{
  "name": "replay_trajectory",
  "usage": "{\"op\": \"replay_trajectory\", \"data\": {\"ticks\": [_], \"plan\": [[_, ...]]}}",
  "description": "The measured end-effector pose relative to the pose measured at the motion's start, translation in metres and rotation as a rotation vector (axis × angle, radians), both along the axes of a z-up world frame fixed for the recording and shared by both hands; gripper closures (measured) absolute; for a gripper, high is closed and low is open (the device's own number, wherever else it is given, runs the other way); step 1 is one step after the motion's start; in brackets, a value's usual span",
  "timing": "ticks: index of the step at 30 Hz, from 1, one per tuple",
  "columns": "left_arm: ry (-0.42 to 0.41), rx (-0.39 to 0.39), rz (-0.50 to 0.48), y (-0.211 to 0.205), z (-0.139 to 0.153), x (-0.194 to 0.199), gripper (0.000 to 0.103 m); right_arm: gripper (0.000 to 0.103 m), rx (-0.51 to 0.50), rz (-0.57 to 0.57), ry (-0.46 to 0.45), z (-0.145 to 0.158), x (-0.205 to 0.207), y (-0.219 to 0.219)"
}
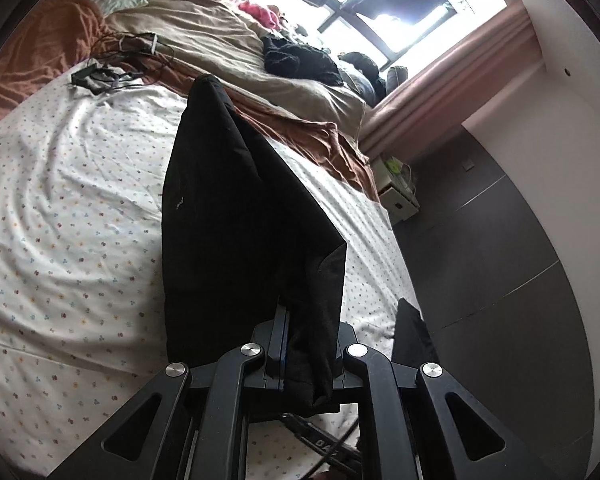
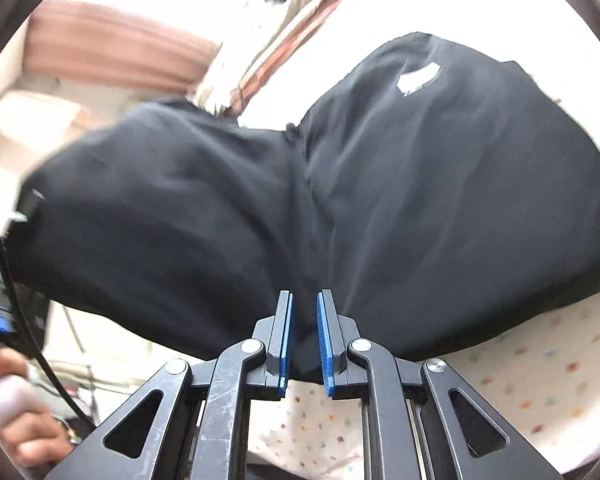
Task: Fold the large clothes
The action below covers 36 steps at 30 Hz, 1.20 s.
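Note:
A large black garment (image 1: 236,216) hangs lifted above the bed. My left gripper (image 1: 306,344) is shut on one edge of it; the cloth drapes over the fingers and stretches away taut toward the far side. In the right wrist view the same black garment (image 2: 380,200) fills the middle, with a small white logo (image 2: 418,77) near the top. My right gripper (image 2: 304,336) is shut on a bunched fold of it between the blue pads (image 2: 286,340). The view is blurred by motion.
The bed carries a white floral sheet (image 1: 68,240), a brown blanket (image 1: 40,56), a beige duvet (image 1: 204,28), a dark clothes pile (image 1: 300,60) and cabled devices (image 1: 100,76). A dark floor (image 1: 500,264) and small white stand (image 1: 396,188) lie right. A hand (image 2: 16,420) shows lower left.

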<state>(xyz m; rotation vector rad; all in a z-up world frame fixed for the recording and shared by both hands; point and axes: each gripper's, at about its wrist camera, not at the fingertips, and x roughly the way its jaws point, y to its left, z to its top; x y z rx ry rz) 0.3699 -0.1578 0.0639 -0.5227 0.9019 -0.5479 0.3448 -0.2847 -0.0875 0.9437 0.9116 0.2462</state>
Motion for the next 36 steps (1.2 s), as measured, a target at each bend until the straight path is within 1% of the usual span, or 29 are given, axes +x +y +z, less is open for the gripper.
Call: {"op": "replay_trajectory", "data": {"ticks": [2, 6, 10, 13, 14, 17, 21, 24, 27, 28, 29, 30, 31, 32, 33, 34, 36], "plan": [[0.001, 0.017, -0.016, -0.017, -0.001, 0.002, 0.091, 0.089, 0.031, -0.025, -0.015, 0.003, -0.008, -0.02], [0.01, 0.045, -0.046, -0.049, -0.007, 0.004, 0.091, 0.089, 0.043, -0.113, -0.032, 0.006, -0.028, -0.057], [0.029, 0.087, -0.067, -0.081, -0.018, 0.005, 0.091, 0.089, 0.068, -0.187, -0.04, 0.004, -0.048, -0.083], [0.051, 0.109, -0.098, -0.104, -0.033, 0.007, 0.091, 0.089, 0.075, -0.232, -0.038, 0.001, -0.06, -0.1], [0.062, 0.118, -0.107, -0.112, -0.039, 0.007, 0.091, 0.089, 0.085, -0.247, -0.036, 0.001, -0.059, -0.114], [0.098, 0.147, -0.134, -0.134, -0.061, 0.008, 0.091, 0.089, 0.105, -0.279, -0.038, -0.003, -0.068, -0.131], [0.126, 0.202, -0.17, -0.16, -0.089, 0.005, 0.091, 0.089, 0.129, -0.319, -0.037, -0.006, -0.079, -0.152], [0.14, 0.235, -0.196, -0.178, -0.101, 0.001, 0.091, 0.089, 0.147, -0.352, -0.026, -0.013, -0.084, -0.167], [0.15, 0.235, -0.218, -0.188, -0.108, 0.002, 0.09, 0.089, 0.157, -0.363, -0.022, -0.014, -0.089, -0.175], [0.148, 0.232, -0.23, -0.19, -0.109, 0.003, 0.084, 0.089, 0.158, -0.362, -0.023, -0.014, -0.089, -0.176], [0.148, 0.216, -0.247, -0.192, -0.108, 0.005, 0.076, 0.089, 0.159, -0.361, -0.024, -0.014, -0.088, -0.177], [0.152, 0.182, -0.267, -0.19, -0.108, 0.006, 0.07, 0.088, 0.162, -0.358, -0.025, -0.014, -0.088, -0.177], [0.159, 0.141, -0.286, -0.189, -0.108, 0.01, 0.058, 0.083, 0.165, -0.354, -0.026, -0.013, -0.089, -0.177], [0.165, 0.097, -0.302, -0.185, -0.106, 0.013, 0.049, 0.077, 0.168, -0.349, -0.029, -0.013, -0.088, -0.176], [0.167, 0.061, -0.31, -0.18, -0.105, 0.012, 0.046, 0.067, 0.171, -0.345, -0.036, -0.012, -0.089, -0.174], [0.162, 0.043, -0.305, -0.174, -0.102, 0.013, 0.045, 0.061, 0.172, -0.342, -0.044, -0.01, -0.088, -0.172], [0.148, 0.039, -0.271, -0.16, -0.098, 0.015, 0.045, 0.057, 0.164, -0.334, -0.055, -0.006, -0.086, -0.17]]}}
